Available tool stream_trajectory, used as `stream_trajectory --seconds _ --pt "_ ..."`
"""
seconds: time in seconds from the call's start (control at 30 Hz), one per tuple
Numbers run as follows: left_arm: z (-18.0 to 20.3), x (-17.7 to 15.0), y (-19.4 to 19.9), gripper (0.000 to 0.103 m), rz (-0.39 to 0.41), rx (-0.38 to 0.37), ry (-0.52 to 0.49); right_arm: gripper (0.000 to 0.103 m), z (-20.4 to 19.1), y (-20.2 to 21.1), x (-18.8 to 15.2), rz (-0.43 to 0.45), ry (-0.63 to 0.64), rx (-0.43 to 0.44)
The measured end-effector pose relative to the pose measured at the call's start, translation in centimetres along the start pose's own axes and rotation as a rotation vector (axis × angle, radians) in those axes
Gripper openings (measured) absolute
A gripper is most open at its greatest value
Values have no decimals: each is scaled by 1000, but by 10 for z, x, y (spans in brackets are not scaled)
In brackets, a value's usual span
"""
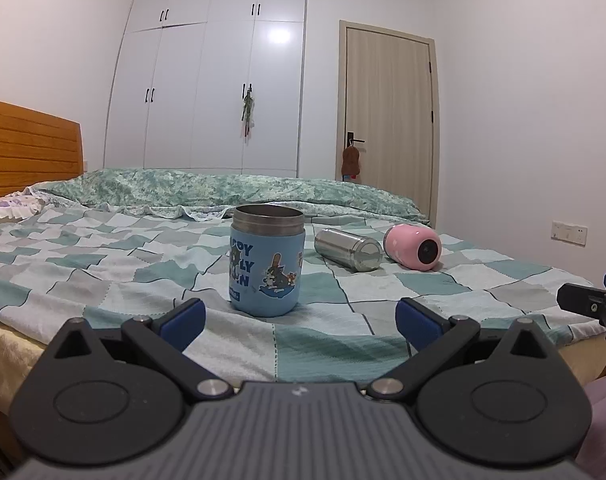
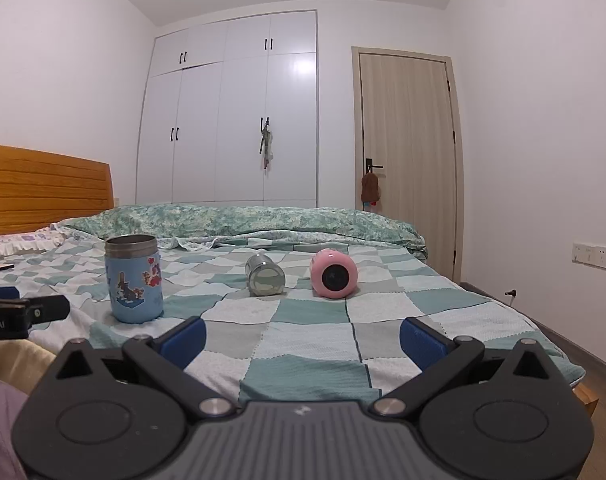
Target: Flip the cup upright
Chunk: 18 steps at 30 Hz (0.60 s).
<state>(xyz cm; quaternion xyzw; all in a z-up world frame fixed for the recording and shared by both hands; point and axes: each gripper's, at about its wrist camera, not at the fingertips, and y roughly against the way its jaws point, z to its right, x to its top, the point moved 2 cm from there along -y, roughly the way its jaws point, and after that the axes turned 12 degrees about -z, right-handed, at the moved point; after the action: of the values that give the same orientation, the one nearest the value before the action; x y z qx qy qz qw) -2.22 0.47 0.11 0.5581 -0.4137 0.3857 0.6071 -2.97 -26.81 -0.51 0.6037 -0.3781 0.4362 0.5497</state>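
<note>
Left gripper [image 1: 299, 318] fingers spread, empty, low over the bed [image 1: 103, 264] edge. Right gripper [image 2: 303, 338] fingers likewise spread, empty. Blue cup [image 1: 267, 260] upright just ahead of the left gripper. Steel cup [image 2: 265, 275] and pink cup [image 2: 334, 275] lie on their sides farther back.

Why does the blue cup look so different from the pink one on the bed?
The blue cup stands upright with its open mouth at the top; the pink cup lies on its side, one round end facing the cameras. The blue cup has cartoon pictures and a bare metal rim; the pink cup looks almost plain pink. The blue cup sits left of the pink one. Both rest on the checked bedspread.
</note>
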Motion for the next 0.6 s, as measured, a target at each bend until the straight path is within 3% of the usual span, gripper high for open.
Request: stream_trajectory --seconds 0.6 --pt "2 -1 3 103 17 -1 -10 103 0 0 0 1 -1 1"
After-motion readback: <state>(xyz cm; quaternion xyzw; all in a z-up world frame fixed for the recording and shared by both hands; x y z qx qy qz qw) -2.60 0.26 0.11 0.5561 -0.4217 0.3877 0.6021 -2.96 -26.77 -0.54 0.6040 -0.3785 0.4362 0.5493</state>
